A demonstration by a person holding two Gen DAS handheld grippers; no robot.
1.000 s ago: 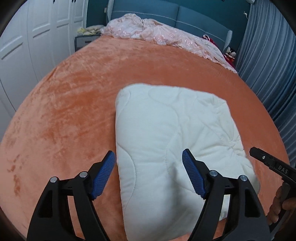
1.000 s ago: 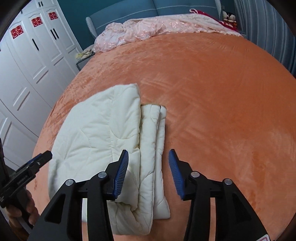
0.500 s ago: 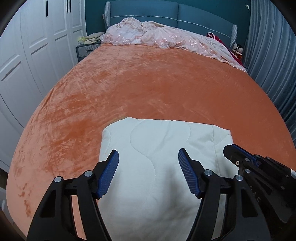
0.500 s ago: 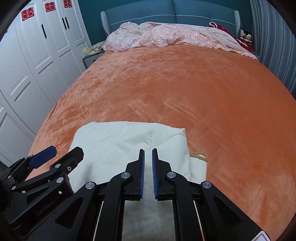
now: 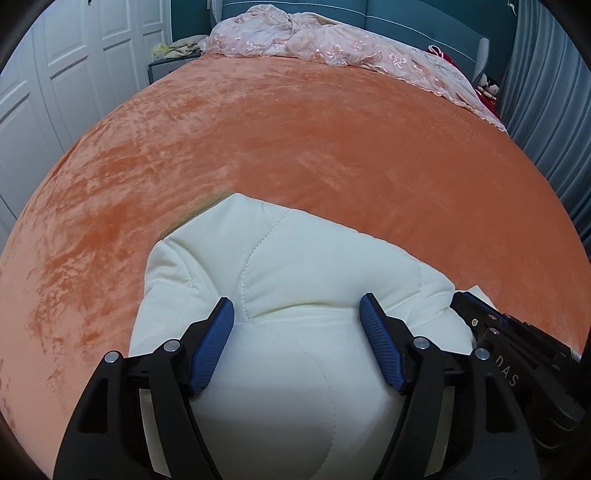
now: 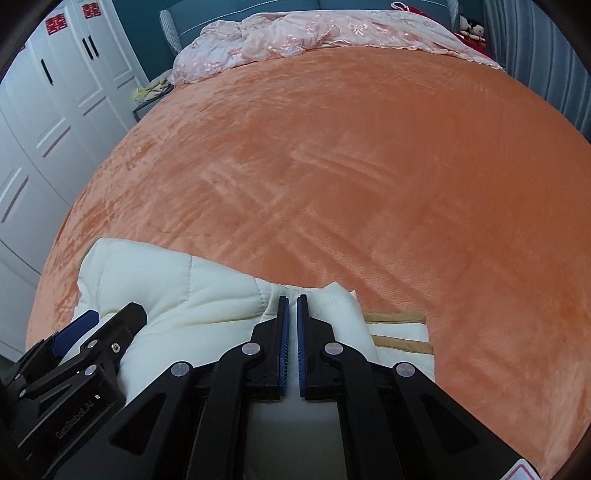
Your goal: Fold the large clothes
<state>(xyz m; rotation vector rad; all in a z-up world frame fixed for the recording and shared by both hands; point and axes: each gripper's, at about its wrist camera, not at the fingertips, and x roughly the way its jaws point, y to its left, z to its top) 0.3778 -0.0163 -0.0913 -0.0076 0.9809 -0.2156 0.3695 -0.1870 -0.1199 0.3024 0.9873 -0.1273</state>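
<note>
While the right gripper point(image 6: 291, 295) pinches the cream quilted garment point(image 5: 295, 280), already a compact bundle, the left gripper point(image 5: 295, 314) gapes wide; last fold pending.

Red double-happiness characters point(image 6: 58, 25) are pasted on the upper panels of the white wardrobe doors point(image 6: 62, 110). The left gripper point(image 6: 74, 332) bears pale lettering that seems to read "GenRobot.AI". The right gripper point(image 5: 517, 354) shows "DAS", partly cut off.
</note>
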